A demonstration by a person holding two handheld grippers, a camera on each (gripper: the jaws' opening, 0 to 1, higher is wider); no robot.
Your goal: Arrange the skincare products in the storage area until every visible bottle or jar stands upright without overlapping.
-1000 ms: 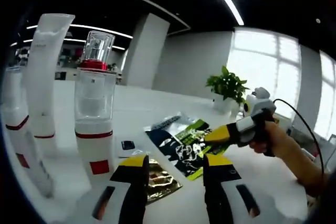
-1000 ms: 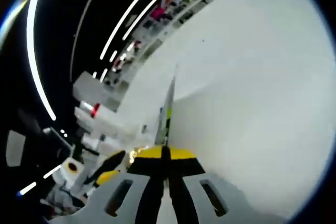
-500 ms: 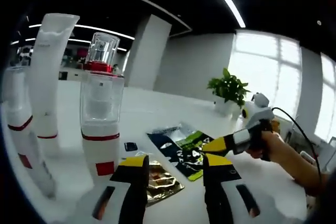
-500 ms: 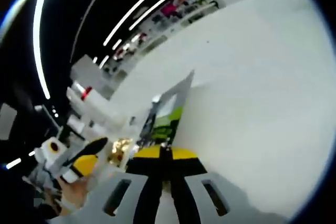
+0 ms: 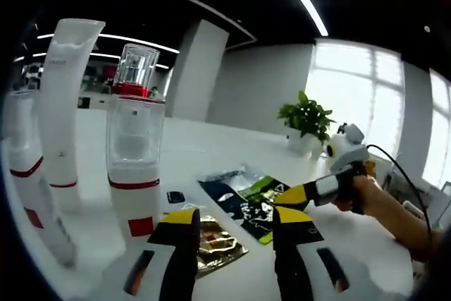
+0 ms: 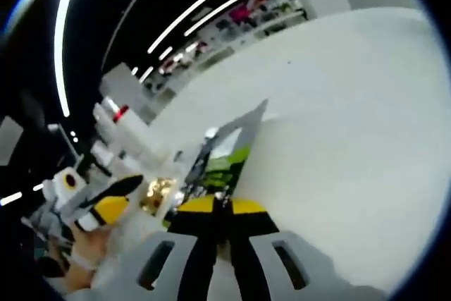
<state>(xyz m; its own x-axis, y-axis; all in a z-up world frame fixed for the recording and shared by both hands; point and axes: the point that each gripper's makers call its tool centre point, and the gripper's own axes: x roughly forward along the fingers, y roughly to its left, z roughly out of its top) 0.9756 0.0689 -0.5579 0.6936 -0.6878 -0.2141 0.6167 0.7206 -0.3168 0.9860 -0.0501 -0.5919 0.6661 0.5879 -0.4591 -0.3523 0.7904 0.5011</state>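
Observation:
Upright at the left of the left gripper view stand a tall white tube [image 5: 65,96], a white bottle with a clear cap and red bands [image 5: 134,153] and another red-banded white bottle [image 5: 22,167]. A dark and green sachet [image 5: 245,201] lies on the white table [image 5: 211,149], beside a gold sachet [image 5: 217,242]. My right gripper [image 5: 283,199], held by a hand, is shut on the green sachet's right edge. My left gripper [image 5: 236,229] hovers open over the gold sachet. In the right gripper view my right gripper [image 6: 220,206] pinches the green sachet [image 6: 227,160].
A small white packet with a dark square [image 5: 172,197] lies by the capped bottle. A potted plant [image 5: 306,119] stands at the table's far side. The left gripper [image 6: 109,206] and the gold sachet [image 6: 158,195] sit left in the right gripper view.
My right gripper has dropped a little with the green sachet, which now lies flatter on the table. The right gripper view has rolled. The left gripper has hardly moved.

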